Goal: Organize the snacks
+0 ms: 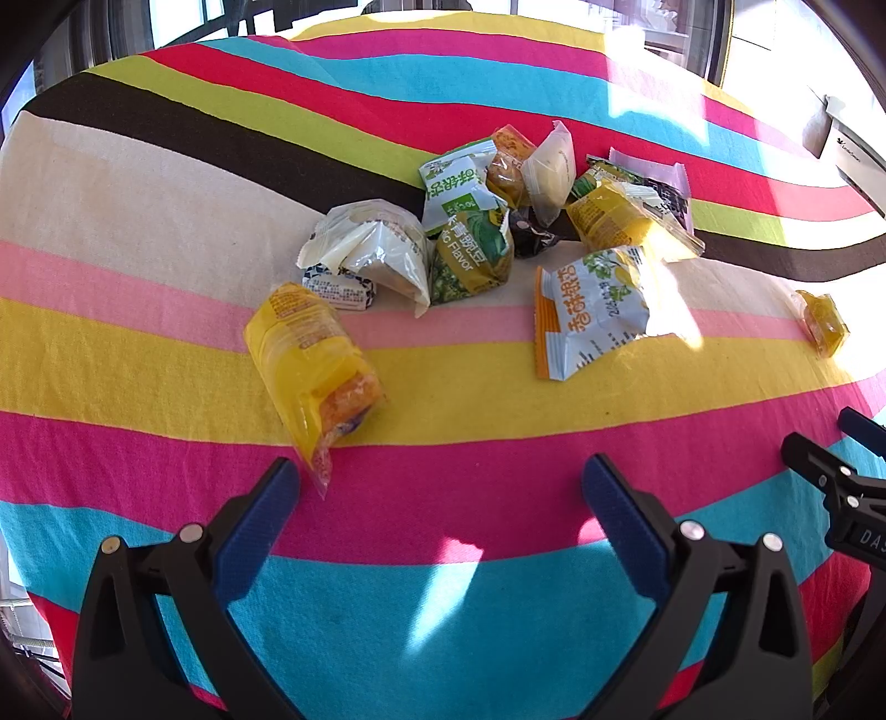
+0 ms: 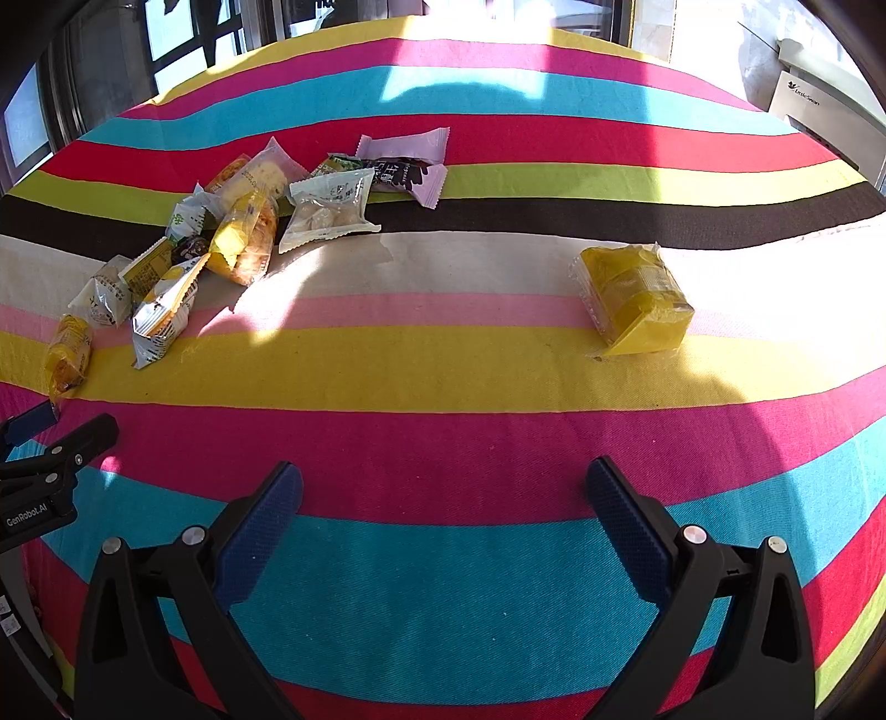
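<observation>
A heap of wrapped snacks [image 1: 487, 221] lies on a striped tablecloth [image 1: 166, 183]. Nearest my left gripper [image 1: 440, 484] is a yellow cake packet [image 1: 313, 365], its corner just beyond the left fingertip. An orange-and-white packet [image 1: 595, 310] lies ahead to the right. The left gripper is open and holds nothing. In the right wrist view the heap [image 2: 232, 238] sits far left, and a lone yellow packet [image 2: 634, 299] lies ahead to the right, also seen as the yellow packet [image 1: 822, 321]. My right gripper [image 2: 443, 487] is open and empty above the cloth [image 2: 443, 581].
A white appliance [image 2: 825, 105] stands beyond the table's far right edge. Windows and dark frames [image 2: 183, 39] line the far side. Each gripper shows at the edge of the other's view: the right gripper [image 1: 836, 471], the left gripper [image 2: 50, 448]. Sunlight patches fall across the cloth.
</observation>
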Tool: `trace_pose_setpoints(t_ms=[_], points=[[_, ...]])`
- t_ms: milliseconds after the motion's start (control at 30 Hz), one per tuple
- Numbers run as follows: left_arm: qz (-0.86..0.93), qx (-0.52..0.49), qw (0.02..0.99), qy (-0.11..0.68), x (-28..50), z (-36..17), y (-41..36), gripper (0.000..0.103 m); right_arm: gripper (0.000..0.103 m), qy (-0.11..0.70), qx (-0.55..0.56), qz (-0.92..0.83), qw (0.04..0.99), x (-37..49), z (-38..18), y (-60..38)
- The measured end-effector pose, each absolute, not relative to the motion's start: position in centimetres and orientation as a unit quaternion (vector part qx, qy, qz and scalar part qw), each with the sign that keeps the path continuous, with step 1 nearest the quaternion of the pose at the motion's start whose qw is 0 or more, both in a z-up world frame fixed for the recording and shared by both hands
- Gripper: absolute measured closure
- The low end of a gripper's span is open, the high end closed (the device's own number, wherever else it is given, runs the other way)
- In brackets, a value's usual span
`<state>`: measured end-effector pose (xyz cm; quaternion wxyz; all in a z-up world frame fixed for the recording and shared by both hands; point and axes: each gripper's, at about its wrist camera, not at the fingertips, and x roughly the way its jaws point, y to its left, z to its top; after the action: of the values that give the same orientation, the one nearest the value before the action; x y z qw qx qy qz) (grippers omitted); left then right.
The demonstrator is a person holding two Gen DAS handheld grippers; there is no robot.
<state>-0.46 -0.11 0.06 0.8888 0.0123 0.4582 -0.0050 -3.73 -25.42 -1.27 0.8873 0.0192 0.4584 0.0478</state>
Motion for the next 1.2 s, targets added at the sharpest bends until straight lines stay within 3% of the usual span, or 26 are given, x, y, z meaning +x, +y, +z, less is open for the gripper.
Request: trace_pose_setpoints(t_ms=[1200], points=[[-0.005, 0.012, 0.889, 0.459, -0.38, 0.08, -0.12, 0.001, 0.004, 0.465, 0.01, 0.064, 0.883, -4.24, -1.26, -24.97]])
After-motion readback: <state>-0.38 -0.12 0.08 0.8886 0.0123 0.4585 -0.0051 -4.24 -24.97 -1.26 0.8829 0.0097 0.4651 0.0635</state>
